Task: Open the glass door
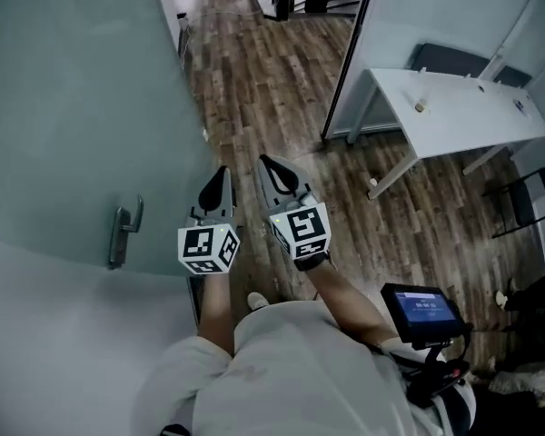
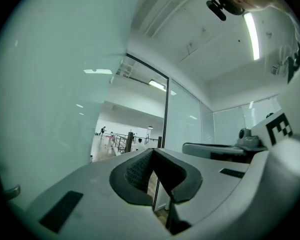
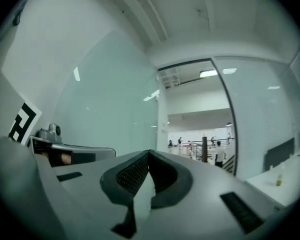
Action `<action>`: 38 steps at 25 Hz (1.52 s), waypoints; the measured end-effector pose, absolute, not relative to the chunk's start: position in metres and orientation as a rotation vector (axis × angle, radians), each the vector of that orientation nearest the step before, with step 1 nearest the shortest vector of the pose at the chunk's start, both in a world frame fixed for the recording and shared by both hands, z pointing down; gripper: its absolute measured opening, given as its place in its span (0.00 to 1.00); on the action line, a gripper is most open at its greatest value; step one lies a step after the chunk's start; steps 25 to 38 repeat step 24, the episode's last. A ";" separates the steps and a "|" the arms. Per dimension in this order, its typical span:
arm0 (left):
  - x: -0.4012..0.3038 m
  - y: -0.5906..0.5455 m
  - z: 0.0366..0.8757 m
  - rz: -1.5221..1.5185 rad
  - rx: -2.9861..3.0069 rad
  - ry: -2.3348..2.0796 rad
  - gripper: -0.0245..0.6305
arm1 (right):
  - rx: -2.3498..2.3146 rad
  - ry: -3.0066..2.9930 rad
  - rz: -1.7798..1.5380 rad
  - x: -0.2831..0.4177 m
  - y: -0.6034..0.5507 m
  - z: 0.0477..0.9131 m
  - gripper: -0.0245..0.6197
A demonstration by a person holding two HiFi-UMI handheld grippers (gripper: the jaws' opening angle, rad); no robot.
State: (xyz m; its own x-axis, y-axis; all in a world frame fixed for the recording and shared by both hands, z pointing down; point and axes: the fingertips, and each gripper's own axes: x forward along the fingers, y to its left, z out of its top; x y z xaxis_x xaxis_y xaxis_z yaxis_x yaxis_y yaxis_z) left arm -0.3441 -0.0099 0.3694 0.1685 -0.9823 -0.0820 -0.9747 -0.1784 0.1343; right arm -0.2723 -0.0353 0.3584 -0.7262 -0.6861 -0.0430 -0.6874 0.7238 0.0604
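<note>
The frosted glass door [image 1: 73, 107] stands swung open at the left, its metal lever handle [image 1: 124, 232] facing me. In the left gripper view the door pane [image 2: 50, 94] fills the left side and the handle [image 2: 7, 191] shows at the far left edge. My left gripper [image 1: 218, 182] is shut and empty, level, to the right of the handle and apart from it. Close beside it, my right gripper [image 1: 271, 169] is also shut with nothing in it. Both point through the open doorway, as the left gripper [image 2: 153, 152] and right gripper [image 3: 149, 153] views show.
A black door frame post [image 1: 348, 53] and a glass wall stand right of the doorway. A white table [image 1: 454, 107] and a black chair [image 1: 527, 198] lie to the right. Wood floor [image 1: 254, 80] runs ahead into a hall with railings. A small screen device [image 1: 422, 307] hangs at my waist.
</note>
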 end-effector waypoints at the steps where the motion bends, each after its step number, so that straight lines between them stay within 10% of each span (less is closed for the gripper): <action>1: -0.323 -0.019 0.368 -0.225 2.382 -1.989 0.04 | -1.225 2.866 0.118 -0.244 -0.041 0.356 0.04; 9: -0.205 -0.043 0.368 -0.012 2.507 -1.997 0.04 | -1.377 2.767 0.010 -0.123 -0.083 0.353 0.04; 38: -0.248 -0.013 0.372 -0.131 2.352 -2.194 0.04 | -1.157 2.829 0.158 -0.163 -0.067 0.344 0.05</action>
